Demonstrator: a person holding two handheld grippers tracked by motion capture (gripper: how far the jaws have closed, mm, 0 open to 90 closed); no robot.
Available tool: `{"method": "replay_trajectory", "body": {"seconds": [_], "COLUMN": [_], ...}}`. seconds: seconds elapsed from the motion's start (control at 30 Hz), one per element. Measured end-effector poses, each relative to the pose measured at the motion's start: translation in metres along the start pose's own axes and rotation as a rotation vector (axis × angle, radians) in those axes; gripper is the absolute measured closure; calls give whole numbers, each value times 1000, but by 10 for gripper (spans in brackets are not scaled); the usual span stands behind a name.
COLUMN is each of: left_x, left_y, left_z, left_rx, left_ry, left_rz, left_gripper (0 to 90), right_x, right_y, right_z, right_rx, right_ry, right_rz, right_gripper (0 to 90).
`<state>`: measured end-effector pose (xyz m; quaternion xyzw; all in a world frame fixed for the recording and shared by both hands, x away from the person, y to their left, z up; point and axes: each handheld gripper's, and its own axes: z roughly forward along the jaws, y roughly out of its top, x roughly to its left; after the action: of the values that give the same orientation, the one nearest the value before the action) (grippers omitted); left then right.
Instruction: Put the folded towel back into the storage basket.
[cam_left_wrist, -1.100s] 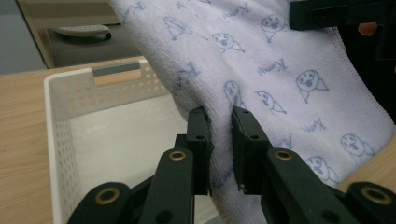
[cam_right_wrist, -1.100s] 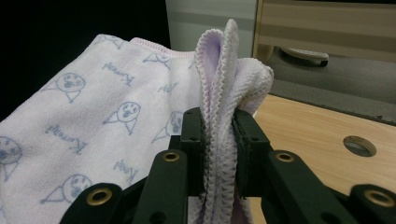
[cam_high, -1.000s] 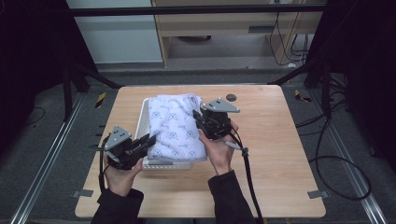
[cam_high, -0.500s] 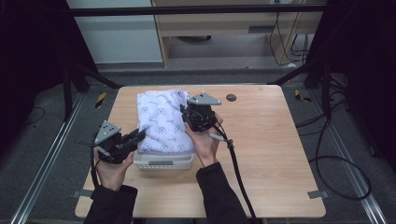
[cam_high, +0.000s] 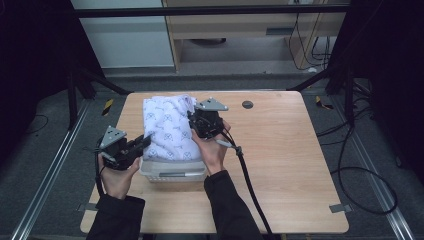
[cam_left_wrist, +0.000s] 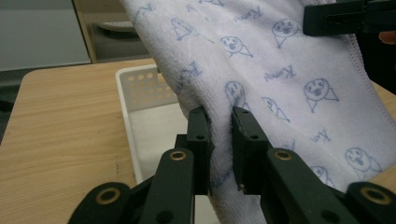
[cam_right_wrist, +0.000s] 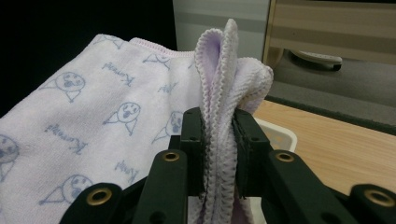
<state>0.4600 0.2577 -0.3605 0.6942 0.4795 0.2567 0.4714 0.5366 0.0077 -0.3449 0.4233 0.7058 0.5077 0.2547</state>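
One towel, one basket and two grippers are seen on or above the wooden surface. The white perforated basket is set near the surface's front left part, and the pale towel printed with blue faces is draped over it, its lower part lying inside. A fold of the towel is pinched between the narrowed jaws of the left gripper at the basket's left side. The towel's bunched hem is clamped by the right gripper, held raised above the basket's far right edge.
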Motion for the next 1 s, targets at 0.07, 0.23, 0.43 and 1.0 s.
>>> {"method": "replay_trajectory", "body": {"seconds": [0.07, 0.23, 0.43, 1.0], "left_x": [2, 8, 14, 14], "left_y": [-1, -4, -10, -27], "left_z": [2, 9, 16, 41], "left_rx": [5, 25, 45, 129], "left_ry": [7, 28, 40, 56], "left_rz": [0, 0, -4, 13], "left_gripper": [778, 778, 778, 778], "right_x": [0, 1, 2, -8], "right_y": [-1, -5, -12, -41], "right_z": [4, 15, 27, 50], "right_rx": [4, 21, 42, 113], "right_ry": [0, -2, -5, -15], "right_rz": [-1, 0, -1, 7], "right_gripper": [762, 762, 762, 759]}}
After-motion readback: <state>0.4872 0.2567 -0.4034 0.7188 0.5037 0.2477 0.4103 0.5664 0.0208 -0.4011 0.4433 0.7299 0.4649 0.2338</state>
